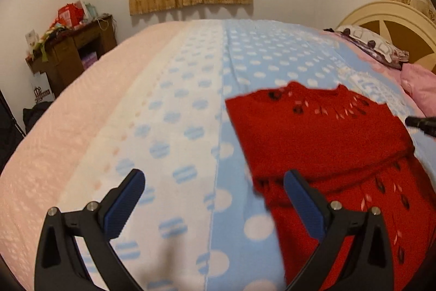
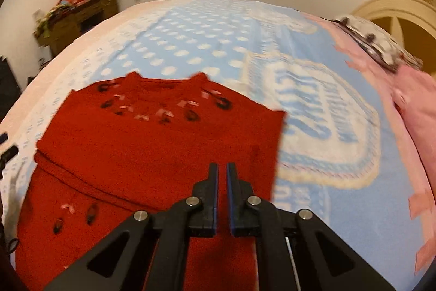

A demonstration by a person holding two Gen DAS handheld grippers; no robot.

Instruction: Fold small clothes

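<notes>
Red knitted garment (image 2: 152, 143) partly folded, flat on the bed's blue dotted blanket (image 1: 259, 56). Left tool (image 1: 215, 187) spread wide, holding nothing, beside the garment's left edge. Right tool (image 2: 222, 171) closed, empty, above the garment.

Left gripper (image 1: 214, 183) spread wide; right gripper (image 2: 222, 171) closed, empty.

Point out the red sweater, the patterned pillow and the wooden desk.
red sweater (image 2: 152, 138): right wrist view, on the plain chest below the neckline.
patterned pillow (image 1: 376, 48): left wrist view, on its top face by the headboard.
wooden desk (image 1: 79, 42): left wrist view, on its front, below the clutter.
</notes>
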